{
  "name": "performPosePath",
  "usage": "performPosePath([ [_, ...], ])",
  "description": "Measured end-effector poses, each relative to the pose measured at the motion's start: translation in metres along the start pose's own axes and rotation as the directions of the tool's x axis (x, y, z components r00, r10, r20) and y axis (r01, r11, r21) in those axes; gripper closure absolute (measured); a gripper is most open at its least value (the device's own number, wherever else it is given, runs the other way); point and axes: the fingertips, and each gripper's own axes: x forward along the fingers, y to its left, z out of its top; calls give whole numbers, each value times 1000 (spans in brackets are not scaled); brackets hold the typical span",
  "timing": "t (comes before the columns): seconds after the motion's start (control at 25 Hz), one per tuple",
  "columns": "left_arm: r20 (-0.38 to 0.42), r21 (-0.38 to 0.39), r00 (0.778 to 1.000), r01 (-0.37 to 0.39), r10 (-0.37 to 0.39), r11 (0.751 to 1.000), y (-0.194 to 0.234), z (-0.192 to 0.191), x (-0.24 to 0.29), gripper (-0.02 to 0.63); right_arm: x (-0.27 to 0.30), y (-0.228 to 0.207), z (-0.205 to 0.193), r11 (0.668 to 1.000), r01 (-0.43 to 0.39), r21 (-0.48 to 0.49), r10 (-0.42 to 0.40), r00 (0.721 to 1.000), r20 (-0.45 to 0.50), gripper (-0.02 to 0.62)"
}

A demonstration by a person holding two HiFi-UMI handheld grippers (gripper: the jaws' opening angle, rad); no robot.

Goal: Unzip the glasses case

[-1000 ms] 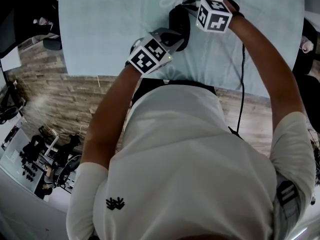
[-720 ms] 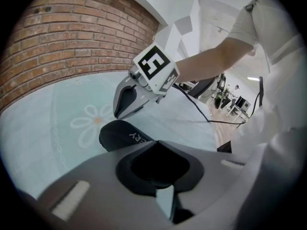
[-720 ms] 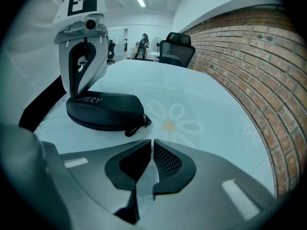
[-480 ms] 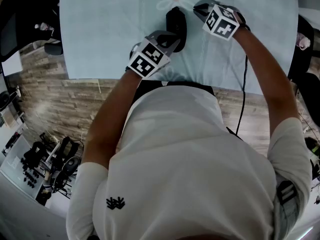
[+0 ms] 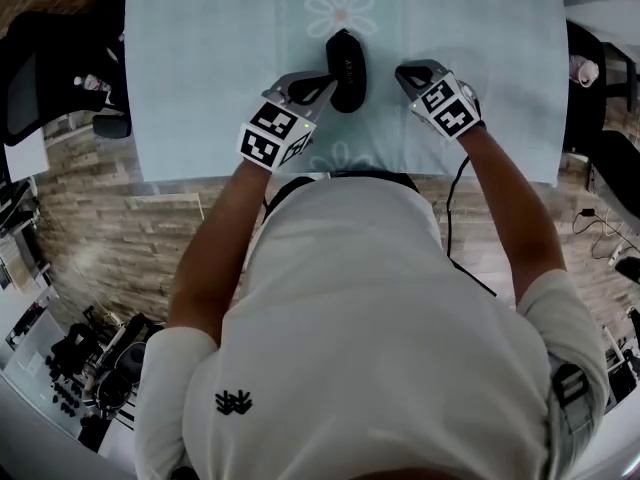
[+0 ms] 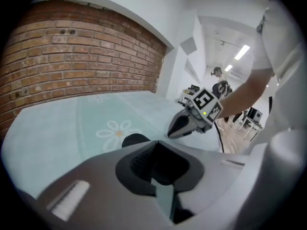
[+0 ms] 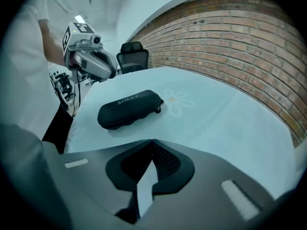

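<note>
A black zip glasses case lies lengthwise on the light blue cloth, just below a printed daisy. In the right gripper view the case looks closed, with its zip pull at the far end. My left gripper sits shut by the case's near left side, and its own view shows only a sliver of the case past the jaws. My right gripper is shut and empty, a little way right of the case. Neither gripper holds the case.
The cloth-covered table ends at a near edge just behind both grippers. A brick wall runs along the far side. A black chair stands at the left end, and another black chair is left of the table.
My right gripper has left the case's far end and drawn back to the right. The left gripper has come off the case and slid slightly left. The case now lies alone.
</note>
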Motion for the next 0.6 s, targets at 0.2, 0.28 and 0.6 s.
performPosePath([
  [0.2, 70, -42, 998, 1, 2, 999, -6, -5, -38, 551, -26, 49, -10, 991, 36, 130, -41, 998, 38, 595],
  [0.28, 84, -57, 997, 8, -3, 998, -12, -14, -56, 551, -35, 70, -11, 984, 54, 168, -64, 996, 55, 594],
  [0.6, 157, -106, 987, 36, -19, 994, -37, -31, -131, 551, -79, 131, 4, 957, 137, 255, -172, 977, 122, 595],
])
